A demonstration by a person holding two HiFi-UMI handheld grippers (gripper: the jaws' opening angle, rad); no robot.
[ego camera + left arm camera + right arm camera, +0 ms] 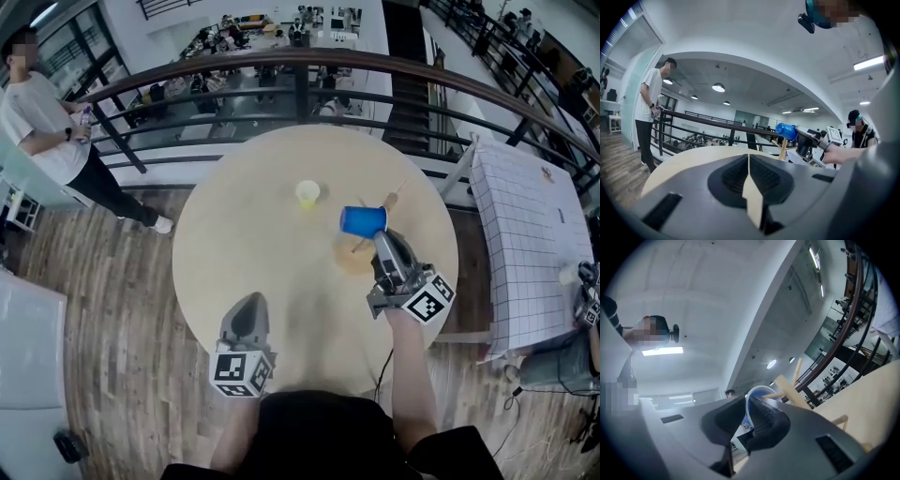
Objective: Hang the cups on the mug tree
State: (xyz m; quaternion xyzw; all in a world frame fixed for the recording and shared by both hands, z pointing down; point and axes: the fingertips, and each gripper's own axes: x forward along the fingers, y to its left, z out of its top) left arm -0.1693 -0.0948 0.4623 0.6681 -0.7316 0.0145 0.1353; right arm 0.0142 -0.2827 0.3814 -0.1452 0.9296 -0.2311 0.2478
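A blue cup (pixel 363 220) lies on its side in the air above the round wooden table (pixel 253 244). My right gripper (pixel 380 240) is shut on its rim. In the right gripper view the cup's rim (pixel 757 391) sits between the jaws, with the mug tree's wooden pegs (pixel 796 391) right beside it. The mug tree (pixel 360 251) stands on the table just under the cup. A yellow cup (pixel 307 193) stands on the table to the tree's left. My left gripper (pixel 247 322) hovers shut and empty at the table's near edge. In its view the blue cup (pixel 786 131) is ahead to the right.
A dark curved railing (pixel 281 66) runs behind the table. A person (pixel 42 122) stands at the far left on the wooden floor. A white gridded table (pixel 525 244) is at the right.
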